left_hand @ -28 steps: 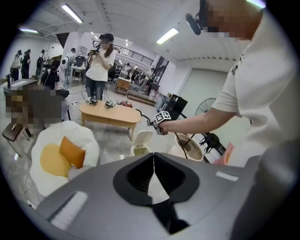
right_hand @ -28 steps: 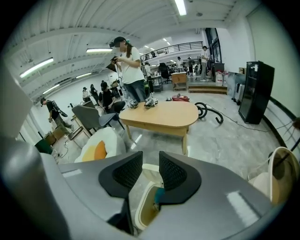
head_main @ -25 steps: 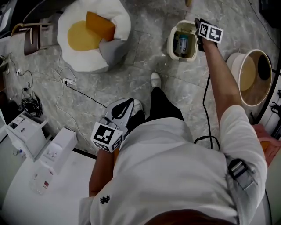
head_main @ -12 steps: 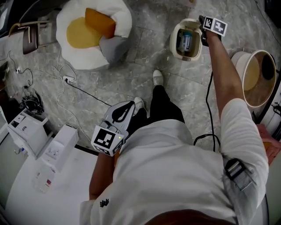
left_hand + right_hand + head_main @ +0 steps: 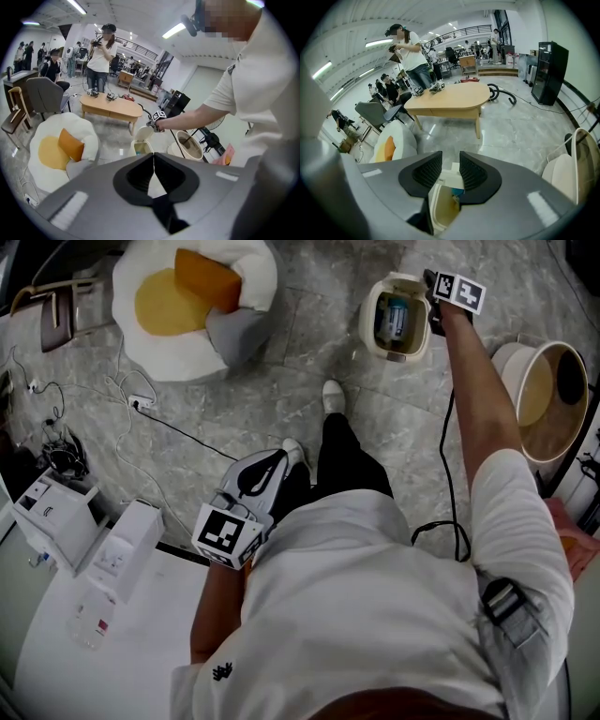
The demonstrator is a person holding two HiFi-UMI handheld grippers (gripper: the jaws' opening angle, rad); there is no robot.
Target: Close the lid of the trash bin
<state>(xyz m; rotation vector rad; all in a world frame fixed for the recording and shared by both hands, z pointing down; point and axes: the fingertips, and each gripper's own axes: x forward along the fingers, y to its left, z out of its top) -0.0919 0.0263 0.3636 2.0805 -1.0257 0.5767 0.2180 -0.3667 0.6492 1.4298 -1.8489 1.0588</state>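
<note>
Right claw (image 5: 450, 161) clamped on raised lid (image 5: 451, 178) of open trash bin (image 5: 366, 329), on floor | left claw (image 5: 153, 161) pressed together, empty, beside person's waist

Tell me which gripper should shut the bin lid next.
Right. The right gripper is at the trash bin, its jaws closed on the raised lid. The left gripper hangs by the person's waist, jaws together, far from the bin.
</note>
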